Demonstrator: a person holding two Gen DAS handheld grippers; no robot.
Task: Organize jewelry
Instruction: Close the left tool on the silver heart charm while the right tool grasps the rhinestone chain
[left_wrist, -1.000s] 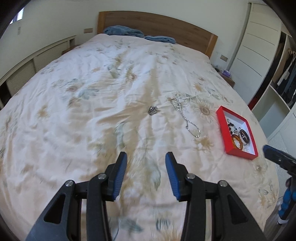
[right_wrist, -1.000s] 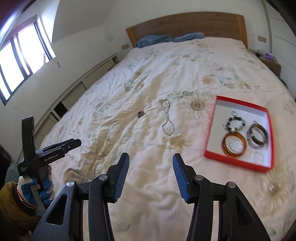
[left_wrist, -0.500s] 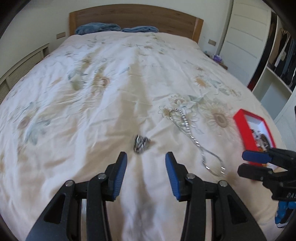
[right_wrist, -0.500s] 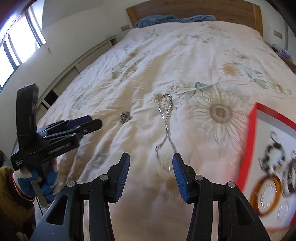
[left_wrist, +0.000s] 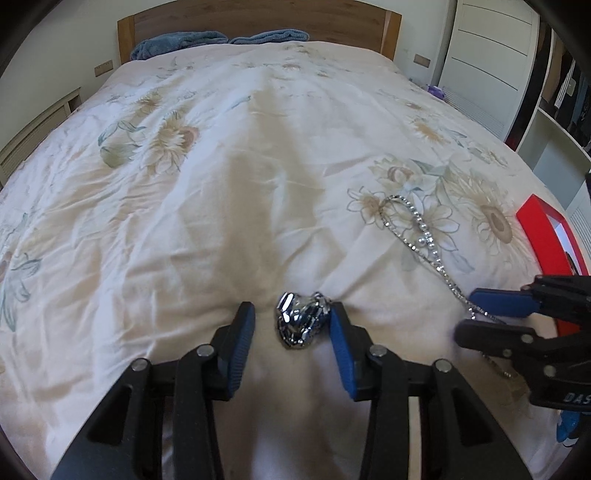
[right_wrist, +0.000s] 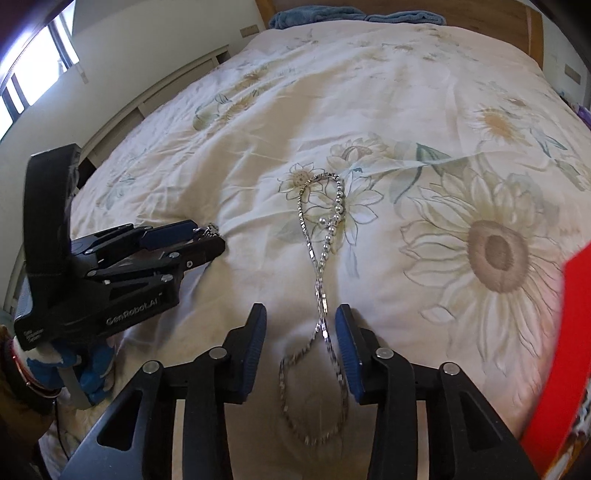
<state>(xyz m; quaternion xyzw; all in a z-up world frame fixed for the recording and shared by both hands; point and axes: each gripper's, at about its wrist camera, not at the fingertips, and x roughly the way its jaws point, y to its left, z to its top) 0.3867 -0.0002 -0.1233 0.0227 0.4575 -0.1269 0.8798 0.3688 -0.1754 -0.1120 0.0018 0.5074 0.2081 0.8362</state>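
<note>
Left fingers: blue-padded fingers (left_wrist: 242, 343) of the left gripper (left_wrist: 291, 339) stood apart and were closing, one on each side of a small shiny silver-metal lump of jewellery (left_wrist: 301, 320); the right pad looked to be touching it or just beside it, the left pad was clear of it.
Right fingers: blue pads (right_wrist: 255, 345) of the right gripper (right_wrist: 300, 343) stood apart and were closing around the near stretch of a long silver chain necklace with pearl-like beads (right_wrist: 320, 266); neither pad was seen pressing on it.
Jewellery: both pieces lay flat on the cream bedspread printed with sunflowers (left_wrist: 221, 192), the lump to the left and the necklace to its right, its beaded loop at the far end.
Destination: shallow red cardboard tray with a white inside (left_wrist: 543, 236) sat at the right edge of the bed, near the necklace.
Step in hand: judged to be a two-handed pick-up, each gripper taking one loose piece.
Next move: likely needs the pads to close fully, low against the soft fabric, so the thin chain does not slip out, then a lift and a carry to the right into the tray.
</note>
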